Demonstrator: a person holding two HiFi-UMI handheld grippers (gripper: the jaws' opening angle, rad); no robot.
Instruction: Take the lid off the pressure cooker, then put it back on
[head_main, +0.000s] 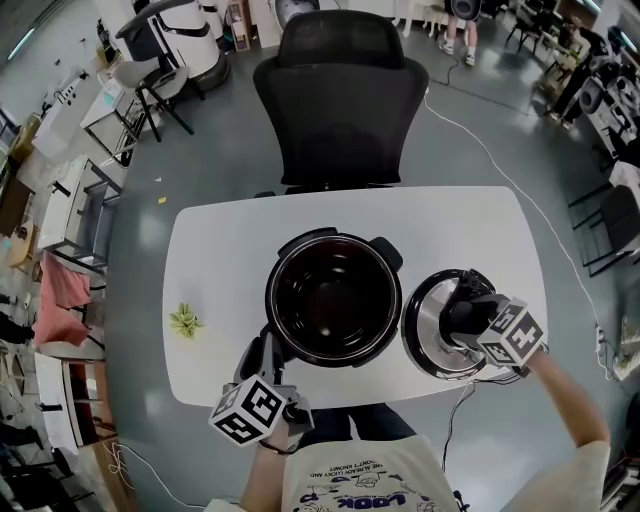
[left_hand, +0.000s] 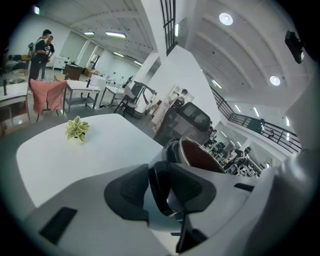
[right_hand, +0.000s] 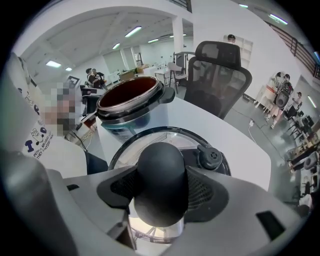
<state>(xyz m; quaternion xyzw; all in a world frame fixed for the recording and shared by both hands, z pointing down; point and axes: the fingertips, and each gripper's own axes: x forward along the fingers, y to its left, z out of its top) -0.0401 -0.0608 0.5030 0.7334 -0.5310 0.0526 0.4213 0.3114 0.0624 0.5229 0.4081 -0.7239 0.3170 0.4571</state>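
While our left gripper (head_main: 262, 352) pinches the open cooker (head_main: 333, 300) by its handle (left_hand: 162, 187) and our right gripper (head_main: 462, 315) clamps the knob (right_hand: 161, 175) of the lid (head_main: 428, 335), low at the table (head_main: 220, 250) just beside, we should keep it level and steady.

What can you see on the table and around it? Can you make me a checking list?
Surface: white table.
Job's things: pot open, mid-table; lid off, to its right.
Clutter: small green plant, on the table's left side.
Tongs: left tongs shut on pot's handle; right tongs shut on lid's knob.
Cables: white cable on the floor behind.
Surroundings: black chair behind the table.
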